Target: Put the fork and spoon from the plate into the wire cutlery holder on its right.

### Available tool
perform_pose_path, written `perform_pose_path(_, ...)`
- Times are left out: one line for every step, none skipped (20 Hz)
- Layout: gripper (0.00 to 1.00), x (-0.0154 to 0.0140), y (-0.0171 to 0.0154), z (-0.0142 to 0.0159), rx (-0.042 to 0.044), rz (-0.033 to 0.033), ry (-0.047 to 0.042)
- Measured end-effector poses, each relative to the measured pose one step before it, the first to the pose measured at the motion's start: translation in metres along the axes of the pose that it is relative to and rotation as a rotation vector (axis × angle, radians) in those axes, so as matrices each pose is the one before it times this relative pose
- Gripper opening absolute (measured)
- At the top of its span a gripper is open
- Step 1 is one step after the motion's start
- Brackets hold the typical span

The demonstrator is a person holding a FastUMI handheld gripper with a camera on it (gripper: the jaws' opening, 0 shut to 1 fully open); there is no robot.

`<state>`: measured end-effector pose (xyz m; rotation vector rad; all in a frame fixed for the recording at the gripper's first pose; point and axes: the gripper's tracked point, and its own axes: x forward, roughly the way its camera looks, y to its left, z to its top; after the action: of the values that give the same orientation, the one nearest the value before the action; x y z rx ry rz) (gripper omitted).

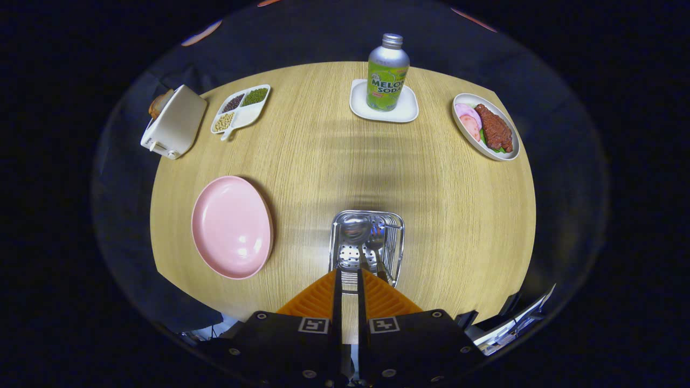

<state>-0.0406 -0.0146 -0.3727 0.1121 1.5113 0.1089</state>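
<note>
Orange fingers (318, 299) of the single gripper (347, 283) stand almost together, with only a narrow slit between them; something thin and silver, like a handle, shows in that slit, but whether both fingers press on it cannot be told. Just ahead of the fingertips stands the one wire cutlery holder (367, 245), its near rim touching them in view. Inside it lie a spoon (354, 229), bowl away from the fingers, and beside it a second silver piece, probably the fork (379, 249), though its tines are too blurred to make out. Ahead and to the left of the fingers rests one pink plate (232, 226), with nothing on it, near the holder but apart from it. All of these sit on a round wooden table (447, 215). Well beyond the fingers, straight ahead, one soda bottle (387, 73) stands upright on a small white tray (383, 102). Far left sit one white toaster (173, 123) and one divided dish (240, 108) with three kinds of beans. Far right lies one oval plate of meat (486, 126).
</note>
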Motion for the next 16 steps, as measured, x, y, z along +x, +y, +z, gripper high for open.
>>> perform_pose_path(0.15,-0.00568,0.00237,0.00307,0.01379,0.00688,-0.02949)
perform_pose_path(0.19,-0.00585,0.00172,0.0041,0.01723,0.00707,-0.03957)
perform_pose_path(0.22,-0.0066,0.00159,0.00539,0.01478,0.00408,-0.04184)
perform_pose_path(0.23,-0.00747,-0.00002,0.00393,0.01876,0.00304,-0.04237)
perform_pose_path(0.23,-0.00874,0.00182,0.007,0.0184,0.00859,-0.04883)
perform_pose_path(0.23,-0.00523,0.00207,0.00846,0.01665,0.00308,-0.04965)
perform_pose_path(0.23,-0.0099,0.00028,0.00745,0.00783,0.00424,-0.05253)
perform_pose_path(0.25,-0.00959,-0.00161,0.00703,0.00011,-0.00313,-0.05423)
perform_pose_path(0.27,-0.00932,-0.00289,0.00917,-0.00449,-0.00532,-0.05706)
perform_pose_path(0.33,-0.00904,-0.00196,0.00829,-0.00307,-0.00557,-0.05453)
perform_pose_path(0.37,-0.00879,-0.00079,0.01049,0.00027,-0.00173,-0.05483)
perform_pose_path(0.43,-0.00825,-0.00184,0.00848,0.00281,-0.0021,-0.05359)
perform_pose_path(0.48,-0.00675,-0.00081,0.01002,0.00103,-0.00032,-0.05394)
perform_pose_path(0.54,-0.00582,-0.00233,0.00917,0.00039,-0.0044,-0.05172)
perform_pose_path(0.57,-0.0078,-0.00012,0.01125,-0.0009,-0.00175,-0.05088)
perform_pose_path(0.63,-0.00618,0.00007,0.01121,0.00208,-0.00143,-0.05706)
